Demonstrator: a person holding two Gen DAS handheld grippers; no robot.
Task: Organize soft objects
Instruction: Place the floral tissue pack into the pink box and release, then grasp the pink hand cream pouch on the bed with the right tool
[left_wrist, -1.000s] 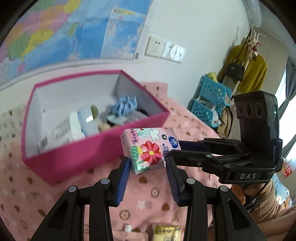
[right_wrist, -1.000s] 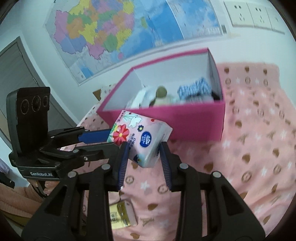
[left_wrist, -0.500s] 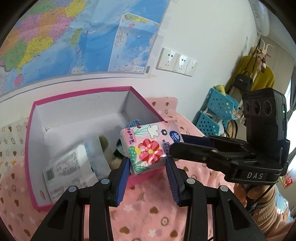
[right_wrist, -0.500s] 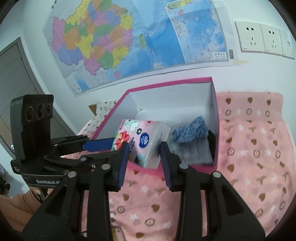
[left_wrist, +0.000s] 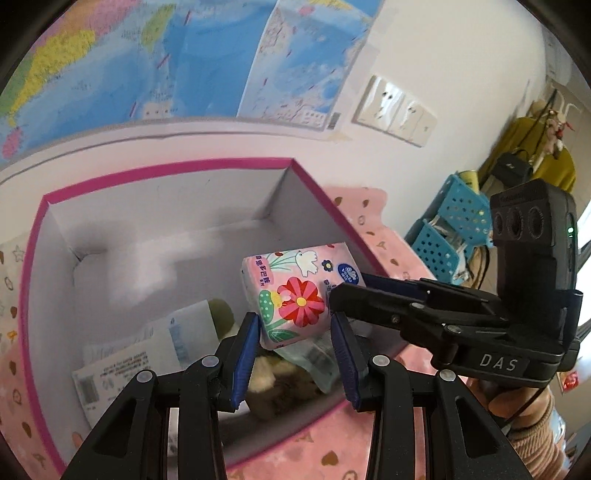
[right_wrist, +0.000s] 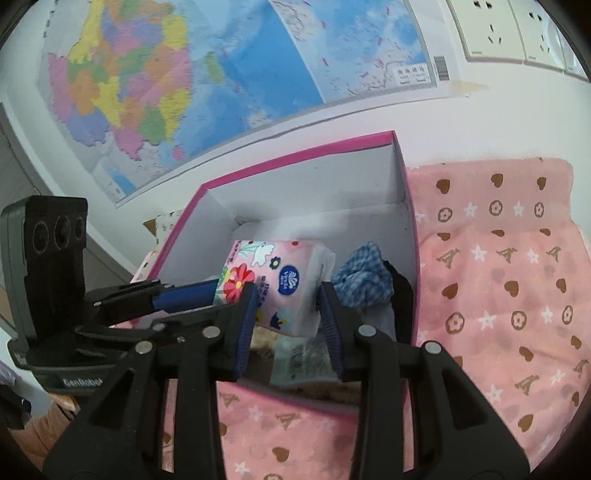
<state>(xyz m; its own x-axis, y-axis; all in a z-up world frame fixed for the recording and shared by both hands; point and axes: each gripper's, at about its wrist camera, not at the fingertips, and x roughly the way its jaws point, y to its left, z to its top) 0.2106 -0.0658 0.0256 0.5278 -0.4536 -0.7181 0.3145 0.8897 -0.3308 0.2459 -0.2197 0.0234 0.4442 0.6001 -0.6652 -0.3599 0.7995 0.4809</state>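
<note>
A pink flowered tissue pack (left_wrist: 295, 295) hangs over the open pink box (left_wrist: 166, 166). My left gripper (left_wrist: 293, 332) and my right gripper (right_wrist: 286, 306) are both shut on it, each from its own side. The pack also shows in the right wrist view (right_wrist: 284, 280), above the box (right_wrist: 295, 155). In the box lie a white packet (left_wrist: 125, 362), a blue checked cloth (right_wrist: 364, 277), a dark cloth (right_wrist: 400, 295) and a greenish wrapper (left_wrist: 314, 358). The box floor under the pack is hidden.
The box stands on a pink patterned cloth (right_wrist: 498, 277) against a white wall with a map (right_wrist: 221, 74) and sockets (left_wrist: 395, 110). Blue baskets (left_wrist: 450, 229) and a coat rack stand far right.
Both grippers have carried the tissue pack forward from in front of the box to above its inside. The grip on the pack has not changed.
</note>
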